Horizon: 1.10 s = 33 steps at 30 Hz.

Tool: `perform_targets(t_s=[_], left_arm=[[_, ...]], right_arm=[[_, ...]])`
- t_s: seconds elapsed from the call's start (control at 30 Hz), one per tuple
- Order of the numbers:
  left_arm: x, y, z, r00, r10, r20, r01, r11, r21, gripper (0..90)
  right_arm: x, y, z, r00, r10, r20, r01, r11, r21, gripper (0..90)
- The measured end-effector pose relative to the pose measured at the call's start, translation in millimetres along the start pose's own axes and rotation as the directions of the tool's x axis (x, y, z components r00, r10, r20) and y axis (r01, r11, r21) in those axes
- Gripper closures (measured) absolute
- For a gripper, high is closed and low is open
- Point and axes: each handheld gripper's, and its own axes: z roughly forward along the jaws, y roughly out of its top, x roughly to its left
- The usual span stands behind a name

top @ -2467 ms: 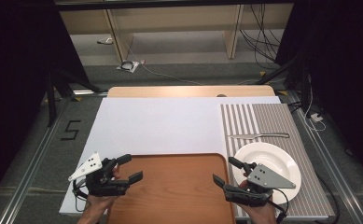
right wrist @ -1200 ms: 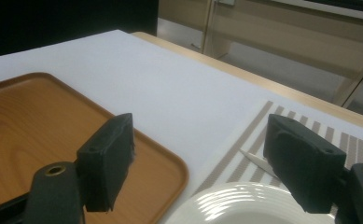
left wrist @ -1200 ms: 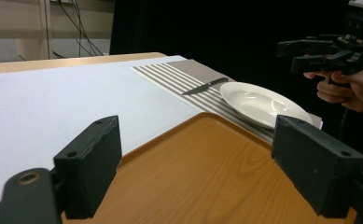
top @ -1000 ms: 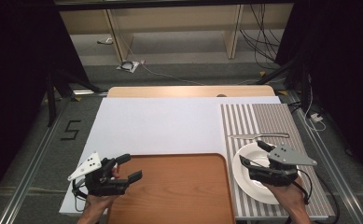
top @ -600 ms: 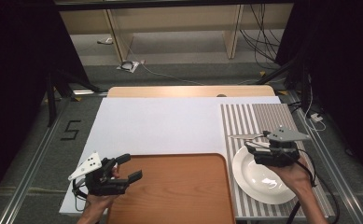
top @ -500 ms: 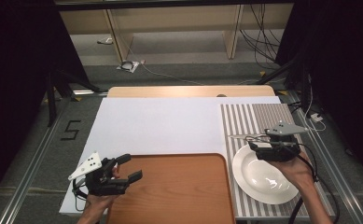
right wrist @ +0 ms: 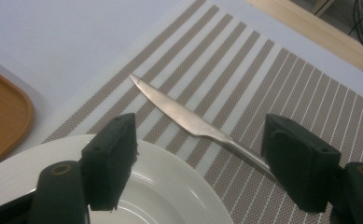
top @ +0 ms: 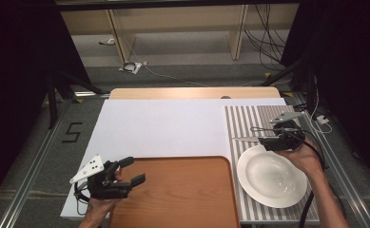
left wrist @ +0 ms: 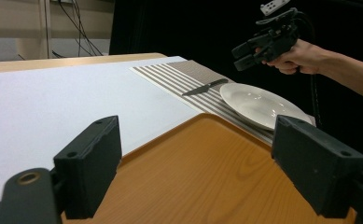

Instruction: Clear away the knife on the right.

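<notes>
- Right tool (top: pixel 267 142): jaws apart, nothing between them. Held above the far rim of the plate, pointing toward the bench's left side, clear of the surface.
- In the right gripper view, the knife (right wrist: pixel 195 125) lies on the mat below the open jaws, running between them; blade tip toward the upper left of that view, handle end passing under the right-hand jaw. No contact between tool and knife.
- Knife in the high view (top: pixel 246 139): flat on the striped placemat (top: pixel 249 118), just beyond the plate's far rim, tip pointing toward the white sheet. Whether it touches the plate, cannot tell.
- Plate (top: pixel 271 176): white, empty, resting on the near part of the placemat, right of the tray.
- Right hand (top: pixel 305 159) grips the tool from the plate's right side; cable trails toward the bench's near edge.
- Left tool (top: pixel 129 172): jaws apart, empty. Sits at the near left corner of the wooden tray (top: pixel 178 194), jaws reaching over the tray's left edge.
- Left gripper view: tray surface between the two open jaws; plate (left wrist: pixel 258 102), knife (left wrist: pixel 205 87) and right tool (left wrist: pixel 247 53) seen farther off, the tool raised above the plate.
- White sheet (top: pixel 168 128) covers the bench beyond the tray; placemat overlaps its right side.
</notes>
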Motion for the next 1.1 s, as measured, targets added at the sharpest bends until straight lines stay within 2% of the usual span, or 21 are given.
perform_targets(t_s=[0.03,0.13,0.17,0.23,0.27,0.33,0.37,0.47,0.5,0.63,0.7,0.83,0.93,0.97,1.0,1.07,1.1], left_arm=[[0.2,0.0,-0.1,1.0,-0.001,-0.001,0.001,1.0,0.0,16.0],[0.2,0.0,-0.1,1.0,-0.003,0.0,0.003,1.0,-0.004,16.0],[0.0,-0.1,0.2,1.0,-0.001,0.001,0.001,1.0,-0.003,16.0],[-0.3,-0.1,0.3,1.0,-0.001,0.002,0.001,1.0,-0.002,16.0],[-0.5,0.0,0.2,1.0,-0.001,0.002,0.001,1.0,-0.003,16.0],[-0.5,0.1,0.1,1.0,-0.001,0.002,0.001,1.0,-0.004,16.0],[-0.4,0.1,-0.2,1.0,-0.001,0.0,0.001,1.0,-0.007,16.0],[-0.5,0.1,-0.5,1.0,-0.002,-0.001,0.002,0.9999,-0.01,16.0],[-0.8,0.2,-0.8,1.0,-0.003,-0.001,0.003,0.9999,-0.01,16.0],[-1.4,0.3,-0.9,1.0,-0.004,0.004,0.004,0.9999,-0.015,16.0],[-1.3,0.2,-0.7,1.0,-0.004,0.004,0.004,0.9999,-0.013,16.0],[-1.7,0.5,-0.9,1.0,-0.005,0.004,0.005,0.9998,-0.017,16.0],[-1.3,0.4,-1.3,1.0,-0.004,0.004,0.004,0.9999,-0.015,16.0],[-1.2,0.3,-1.2,1.0,-0.004,0.004,0.004,0.9999,-0.014,16.0],[-1.2,0.3,-1.2,1.0,-0.004,0.004,0.004,0.9999,-0.014,16.0],[-1.7,0.5,-1.4,1.0,-0.004,0.006,0.004,0.9998,-0.018,16.0],[-1.7,0.5,-1.4,1.0,-0.004,0.006,0.004,0.9998,-0.018,16.0]], right_arm=[[-6.7,1.5,5.2,0.9999,0.011,-0.008,-0.011,1.0,0.025,28.3],[-12.6,2.7,9.5,0.9995,0.024,-0.02,-0.023,0.999,0.042,28.4],[-19.6,4.4,15.2,0.9992,0.026,-0.031,-0.024,0.998,0.063,28.6],[-21.3,5.2,16.9,0.999,0.027,-0.034,-0.025,0.997,0.072,28.6],[-25.5,8.3,21.4,0.9986,0.034,-0.04,-0.029,0.995,0.099,28.6],[-26.8,9.5,22.8,0.9987,0.03,-0.041,-0.026,0.994,0.108,28.6],[-30.1,12.4,28.0,0.9988,0.036,-0.035,-0.031,0.99,0.136,28.6],[-33.0,14.0,33.1,0.9987,0.041,-0.029,-0.036,0.986,0.16,28.6],[-36.1,14.8,38.0,0.999,0.041,-0.019,-0.037,0.982,0.187,28.6],[-41.9,15.6,46.9,0.9991,0.042,-0.012,-0.038,0.97,0.239,29.7],[-43.0,15.8,48.6,0.999,0.042,-0.011,-0.038,0.969,0.245,29.7],[-49.8,17.1,57.2,0.9995,0.032,-0.004,-0.029,0.954,0.299,31.8],[-51.0,17.0,59.3,0.9996,0.027,-0.002,-0.025,0.948,0.317,32.7],[-52.6,16.3,62.9,0.9998,0.02,0.003,-0.019,0.94,0.341,33.2],[-52.6,16.3,62.9,0.9998,0.02,0.003,-0.019,0.94,0.341,33.2],[-54.9,15.4,67.5,0.9998,0.019,0.001,-0.018,0.93,0.366,34.6],[-54.9,15.4,67.5,0.9998,0.019,0.001,-0.018,0.93,0.366,34.6]])
